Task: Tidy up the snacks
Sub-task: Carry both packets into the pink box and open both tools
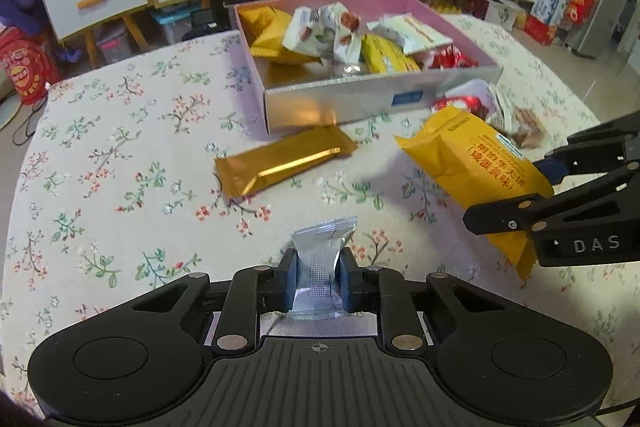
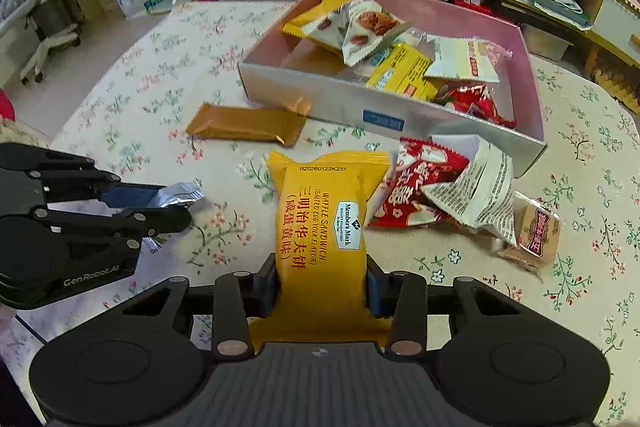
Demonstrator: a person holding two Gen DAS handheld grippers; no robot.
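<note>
The yellow foil waffle-sandwich packet, light, crinkly and crushable, sits low centre, pinched at its near end by the right hand-held gripper. The left hand-held gripper pinches a small silver sachet above the floral table.

Two black two-finger tools are in view, the left tool and the right tool.

One open cardboard box with a pink inside and silvery outer wall sits in the upper middle of the right wrist view. Inside it about seven snack packets show, though overlaps make the count uncertain.

Outside the box are six packets:
- one large yellow waffle sandwich packet
- one small silver foil packet
- one long gold-brown foil bar wrapper
- one red packet with white lettering
- one white packet with fine black print
- one small brown-labelled clear packet
</note>
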